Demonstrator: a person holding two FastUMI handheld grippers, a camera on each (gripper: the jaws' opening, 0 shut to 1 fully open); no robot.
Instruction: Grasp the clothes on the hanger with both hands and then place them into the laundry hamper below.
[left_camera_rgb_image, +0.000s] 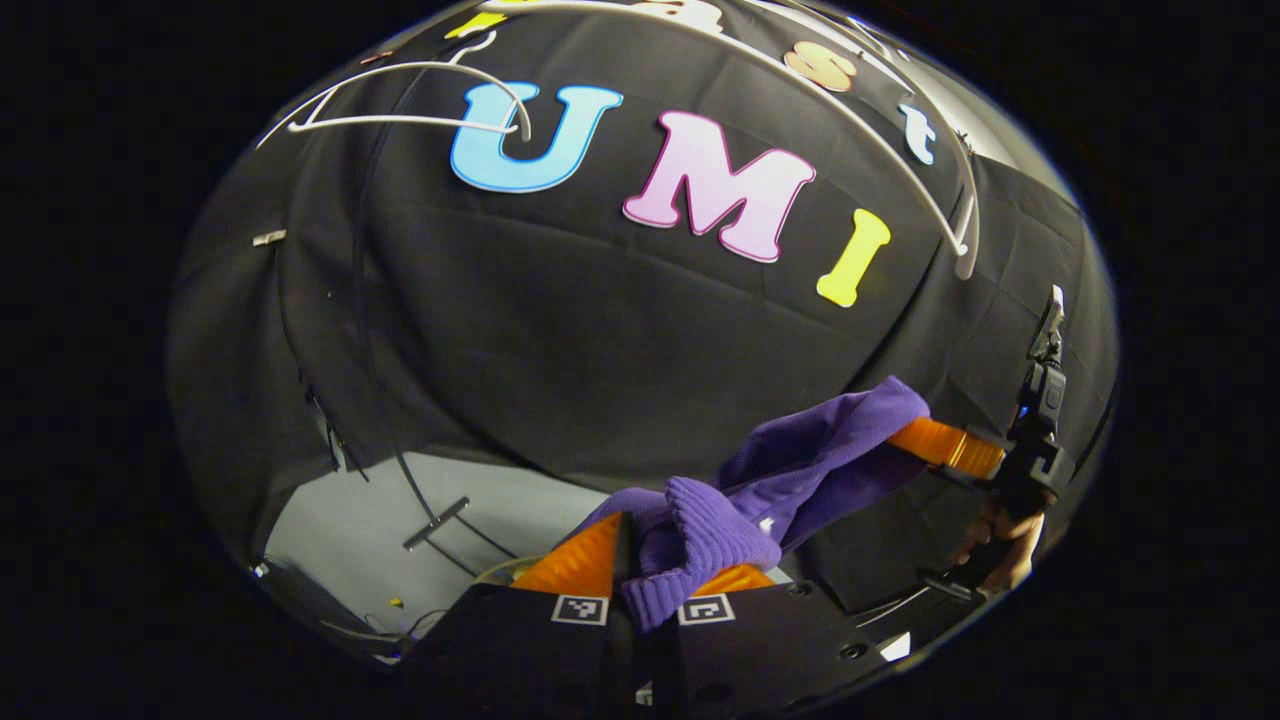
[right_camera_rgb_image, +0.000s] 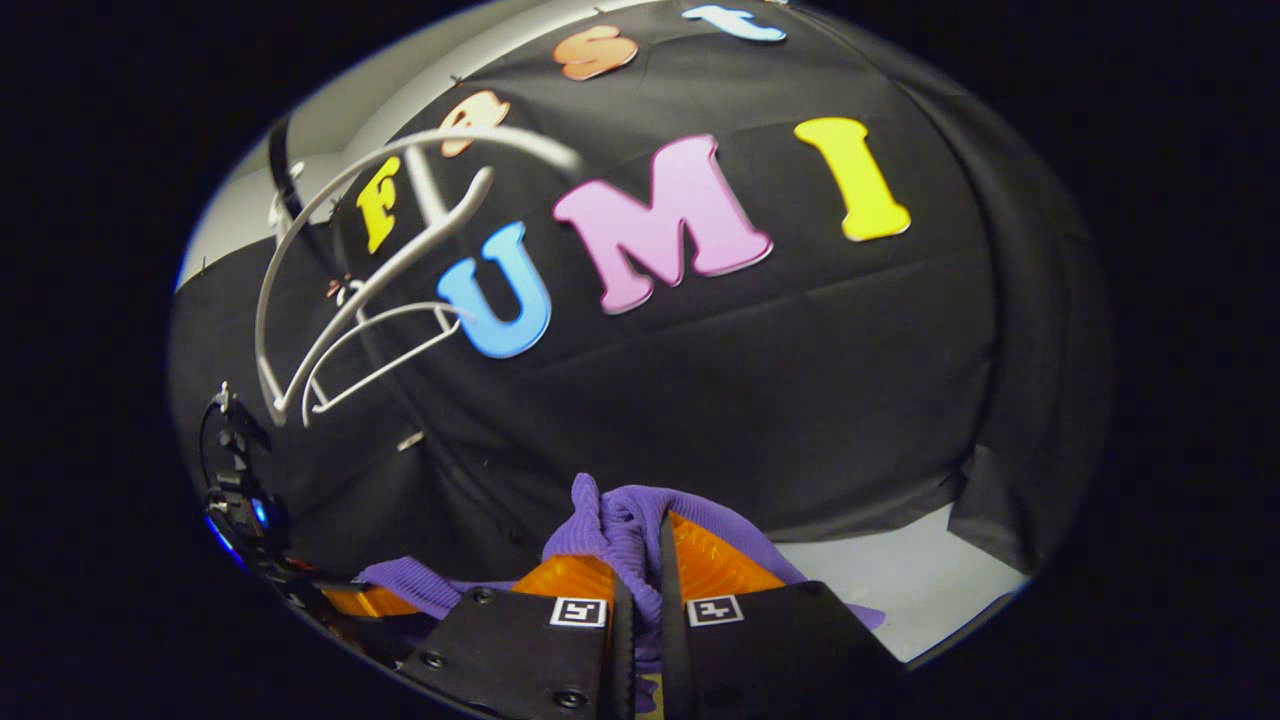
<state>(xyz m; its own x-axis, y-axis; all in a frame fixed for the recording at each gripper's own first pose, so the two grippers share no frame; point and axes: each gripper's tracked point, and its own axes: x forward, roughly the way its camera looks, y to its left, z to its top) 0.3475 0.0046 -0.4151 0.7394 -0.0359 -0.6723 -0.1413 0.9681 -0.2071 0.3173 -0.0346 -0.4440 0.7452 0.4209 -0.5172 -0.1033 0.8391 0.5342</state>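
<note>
Now left gripper (left_camera_rgb_image: 650, 570) fingers clamp the purple garment (left_camera_rgb_image: 800, 460); right gripper (right_camera_rgb_image: 640, 575) likewise.

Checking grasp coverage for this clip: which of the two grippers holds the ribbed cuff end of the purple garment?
The left gripper: a thick ribbed cuff of the purple garment bulges between its orange fingers. The right gripper pinches finer-ribbed fabric with no cuff edge evident.

Each camera rides just behind its own orange fingers, looking forward and upward at the near black cloth wall. Both views share the white hangers (left_camera_rgb_image: 400, 95) (right_camera_rgb_image: 360, 290) and purple garment (left_camera_rgb_image: 790, 470) (right_camera_rgb_image: 620, 530), seen from opposite ends.
</note>
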